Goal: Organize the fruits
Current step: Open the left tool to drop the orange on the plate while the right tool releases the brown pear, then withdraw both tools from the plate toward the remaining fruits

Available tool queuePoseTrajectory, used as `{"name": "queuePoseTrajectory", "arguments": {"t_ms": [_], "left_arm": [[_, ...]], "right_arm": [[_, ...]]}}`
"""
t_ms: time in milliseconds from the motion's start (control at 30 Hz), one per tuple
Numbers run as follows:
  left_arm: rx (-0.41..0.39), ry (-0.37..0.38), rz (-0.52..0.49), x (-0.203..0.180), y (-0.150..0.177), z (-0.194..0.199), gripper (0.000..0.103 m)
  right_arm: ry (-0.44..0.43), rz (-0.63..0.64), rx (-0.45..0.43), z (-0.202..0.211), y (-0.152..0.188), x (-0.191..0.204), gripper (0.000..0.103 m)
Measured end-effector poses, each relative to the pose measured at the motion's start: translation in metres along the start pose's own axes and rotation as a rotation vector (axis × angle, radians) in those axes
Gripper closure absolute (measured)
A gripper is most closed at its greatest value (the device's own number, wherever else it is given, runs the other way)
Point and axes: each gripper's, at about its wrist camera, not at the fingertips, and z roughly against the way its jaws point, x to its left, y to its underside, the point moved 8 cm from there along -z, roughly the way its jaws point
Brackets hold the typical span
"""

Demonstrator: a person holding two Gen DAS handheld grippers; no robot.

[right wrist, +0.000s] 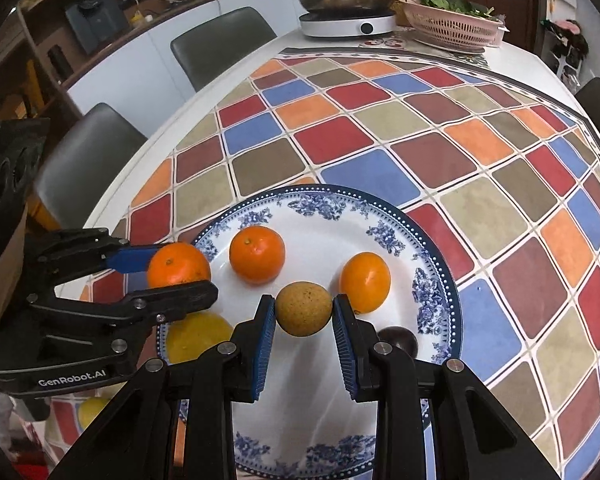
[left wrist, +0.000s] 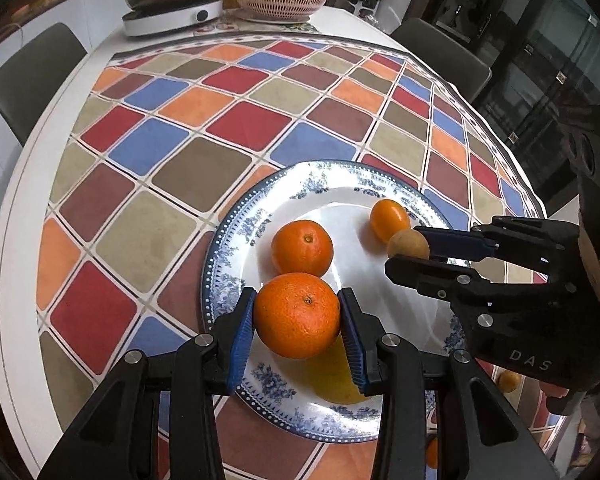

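Seemingly, five fruits on plate.

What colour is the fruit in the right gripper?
Tan-brown, speckled fruit; clearest in the right wrist view, between the right gripper pads.

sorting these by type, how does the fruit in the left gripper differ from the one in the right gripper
The orange in the left gripper is bright orange; the brown fruit in the right gripper is dull tan with dark speckles. The orange is clearly the larger, comparing both in the left wrist view. The orange shows a small stem dimple; the brown fruit shows none. Both are round, pinched between blue pads, and held over the blue-patterned plate.
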Motion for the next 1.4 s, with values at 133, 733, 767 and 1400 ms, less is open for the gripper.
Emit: {"name": "queuePoseTrajectory", "arguments": {"t_ms": [133, 733, 767, 1400], "left_arm": [[-0.003, -0.014, 0.002, 0.001, -0.001, 0.000, 0.052], [-0.201, -0.143, -0.047, -0.033, 0.005, 0.088, 0.050], [-0.213, -0.143, -0.047, -0.036, 0.007, 0.094, 0.049], [-0.381, -0.201, 0.011, -0.075, 0.077, 0.174, 0.036]], "right_arm": [[0.011, -0.003, -0.001, 0.001, 0.000, -0.001, 0.072], [0.053, 0.052, -0.157, 0.084, 0.004, 0.016, 0.071], [0.056, 0.055, -0.165, 0.089, 0.005, 0.017, 0.071], [0.078, 0.023, -0.272, 0.169, 0.066, 0.038, 0.061]]}}
